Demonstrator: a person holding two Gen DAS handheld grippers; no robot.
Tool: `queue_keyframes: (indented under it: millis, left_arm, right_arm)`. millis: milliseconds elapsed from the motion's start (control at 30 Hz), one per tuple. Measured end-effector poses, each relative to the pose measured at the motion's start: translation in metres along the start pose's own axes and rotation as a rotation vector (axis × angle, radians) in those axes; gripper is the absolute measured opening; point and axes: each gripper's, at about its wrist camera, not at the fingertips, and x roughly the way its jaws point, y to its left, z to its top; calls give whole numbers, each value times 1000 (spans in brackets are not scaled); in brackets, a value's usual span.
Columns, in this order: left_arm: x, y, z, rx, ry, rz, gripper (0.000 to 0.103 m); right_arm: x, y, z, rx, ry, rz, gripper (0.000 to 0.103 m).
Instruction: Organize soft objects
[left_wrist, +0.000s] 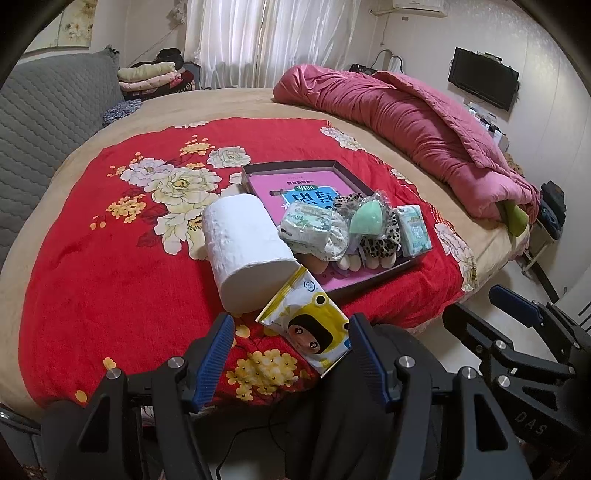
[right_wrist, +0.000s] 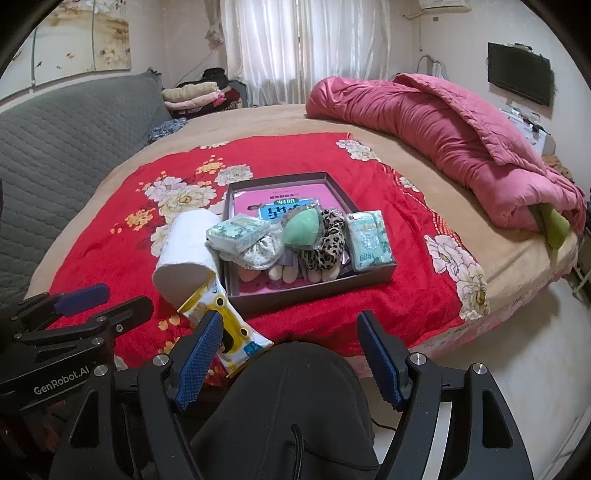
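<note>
A dark shallow box (left_wrist: 384, 273) (right_wrist: 306, 291) sits on the red flowered blanket (left_wrist: 110, 258). It holds a tissue pack (left_wrist: 306, 221), a green sponge (left_wrist: 365, 218) on a leopard plush (left_wrist: 380, 240), and another tissue pack (left_wrist: 415, 230) (right_wrist: 369, 240). A white paper roll (left_wrist: 243, 247) (right_wrist: 184, 254) lies left of the box. A yellow cartoon tissue pack (left_wrist: 314, 328) (right_wrist: 229, 332) lies in front of the roll. My left gripper (left_wrist: 291, 354) is open, just before the yellow pack. My right gripper (right_wrist: 288, 354) is open and empty, in front of the box.
A crumpled pink quilt (left_wrist: 406, 122) lies at the bed's far right. A grey quilted headboard (left_wrist: 44, 122) stands left. Folded clothes (left_wrist: 151, 75) are stacked at the back. A black monitor (left_wrist: 482, 77) hangs on the right wall. The bed edge drops to a pale floor at right.
</note>
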Motion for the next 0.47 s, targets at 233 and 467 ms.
queue_keyframes:
  millis: [233, 467]
  left_arm:
    - [3, 0, -3, -2, 10, -1, 64]
    - [8, 8, -7, -29, 23, -37, 64]
  right_arm:
    - [2, 0, -2, 7, 3, 4, 76]
    - [8, -1, -3, 16, 10, 16, 76]
